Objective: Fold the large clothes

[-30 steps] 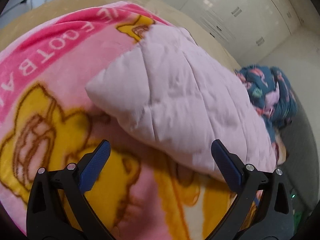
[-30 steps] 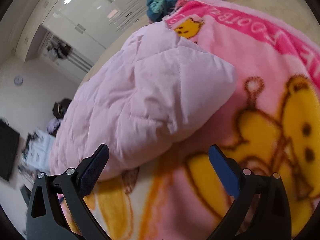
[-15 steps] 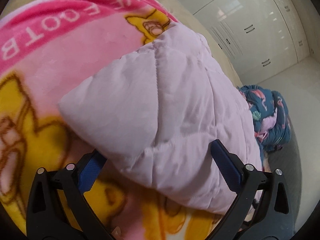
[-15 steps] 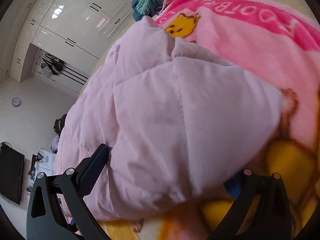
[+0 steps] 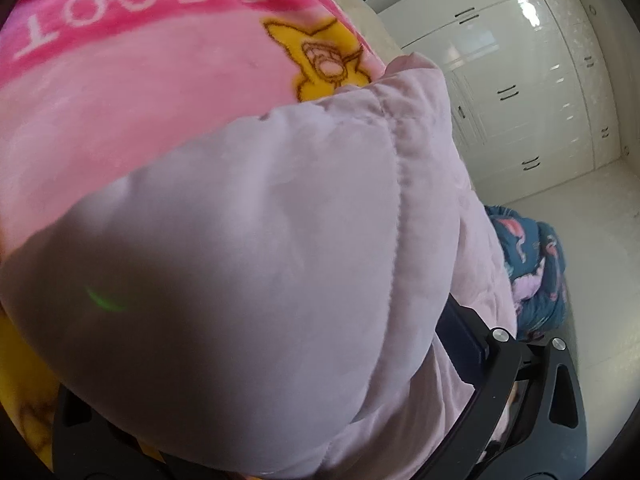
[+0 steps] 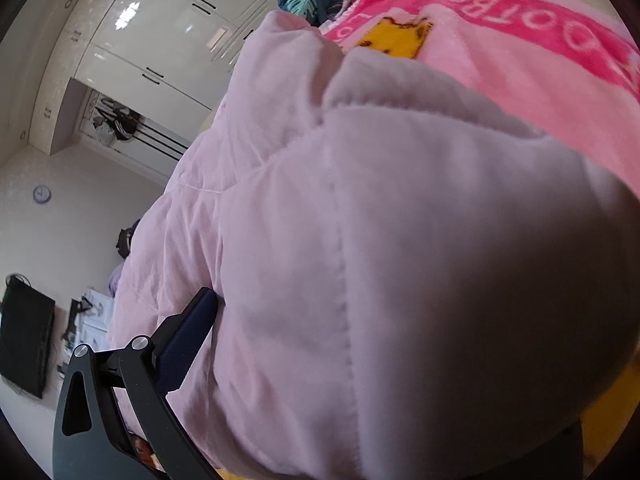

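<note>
Your left gripper (image 5: 280, 380) and right gripper (image 6: 380, 360) both sit wide apart around a corner of the pale pink quilted garment (image 5: 260, 240), fabric bulging between the fingers, not clamped. Garment lies on the pink cartoon blanket (image 5: 120, 100).

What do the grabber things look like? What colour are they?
Each gripper, left and right, has black plastic arms with cut-out slots and shiny silver screws. The fingers carry dark blue, bumpy pads. No cables or sleeves show.
</note>
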Tool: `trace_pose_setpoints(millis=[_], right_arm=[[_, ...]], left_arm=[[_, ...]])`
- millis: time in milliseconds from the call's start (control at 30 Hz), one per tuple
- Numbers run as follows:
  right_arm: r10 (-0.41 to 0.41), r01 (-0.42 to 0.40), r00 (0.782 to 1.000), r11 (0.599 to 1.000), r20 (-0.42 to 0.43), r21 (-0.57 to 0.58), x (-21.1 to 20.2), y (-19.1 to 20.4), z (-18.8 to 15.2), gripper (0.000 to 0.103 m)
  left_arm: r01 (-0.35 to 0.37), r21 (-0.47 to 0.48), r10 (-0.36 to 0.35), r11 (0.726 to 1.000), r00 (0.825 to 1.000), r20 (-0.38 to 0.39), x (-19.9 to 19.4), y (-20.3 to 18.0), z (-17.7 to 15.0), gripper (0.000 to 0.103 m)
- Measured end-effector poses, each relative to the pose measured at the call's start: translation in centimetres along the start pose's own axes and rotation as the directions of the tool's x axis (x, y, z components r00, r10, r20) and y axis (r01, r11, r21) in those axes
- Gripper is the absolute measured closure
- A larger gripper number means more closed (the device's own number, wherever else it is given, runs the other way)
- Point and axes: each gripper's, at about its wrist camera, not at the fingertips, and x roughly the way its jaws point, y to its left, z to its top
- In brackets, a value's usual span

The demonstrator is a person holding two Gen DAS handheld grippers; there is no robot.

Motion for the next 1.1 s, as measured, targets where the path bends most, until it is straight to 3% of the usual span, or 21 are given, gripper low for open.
trace_pose_setpoints(millis=[133, 367, 500, 633, 800, 1000, 1100], right_arm=[[0.004, -0.004, 1.000, 0.999, 0.007, -0.044, -0.5, 0.3, -0.3, 0.010], [0.000, 0.005, 0.999, 0.991, 0.032, -0.137, -1.3, 1.9, -0.6, 0.039], [-0.023, 0.028, 0.999, 0.974, 0.025, -0.225, -1.8, 3.5, -0.3, 0.054], [-0.072, 0.082, 0.996, 0.937, 0.043, -0.338, -2.5, 5.4, -0.8, 0.061], [-0.141, 0.189, 0.981, 0.825, 0.130, -0.533, -3.9, 8.8, -2.2, 0.070], [-0.108, 0.237, 0.968, 0.680, 0.226, -0.694, -7.6, 12.3, -5.0, 0.072], [-0.086, 0.239, 0.966, 0.642, 0.242, -0.729, -9.4, 12.9, -6.3, 0.073]], left_arm=[[-0.046, 0.101, 0.045, 0.994, 0.999, 0.017, -0.9, -1.5, -0.1, 0.032], [-0.072, 0.254, 0.060, 0.964, 0.997, 0.054, -2.2, -3.7, -0.6, 0.063], [-0.082, 0.315, 0.062, 0.945, 0.996, 0.071, -2.6, -4.8, -0.8, 0.070], [-0.086, 0.345, 0.061, 0.935, 0.995, 0.081, -3.1, -5.4, -1.0, 0.073], [-0.111, 0.413, 0.070, 0.904, 0.991, 0.114, -4.8, -6.7, -1.7, 0.077], [-0.125, 0.495, 0.048, 0.860, 0.985, 0.166, -8.4, -8.2, -3.2, 0.078], [-0.138, 0.535, 0.046, 0.834, 0.982, 0.182, -10.7, -8.2, -4.7, 0.078]])
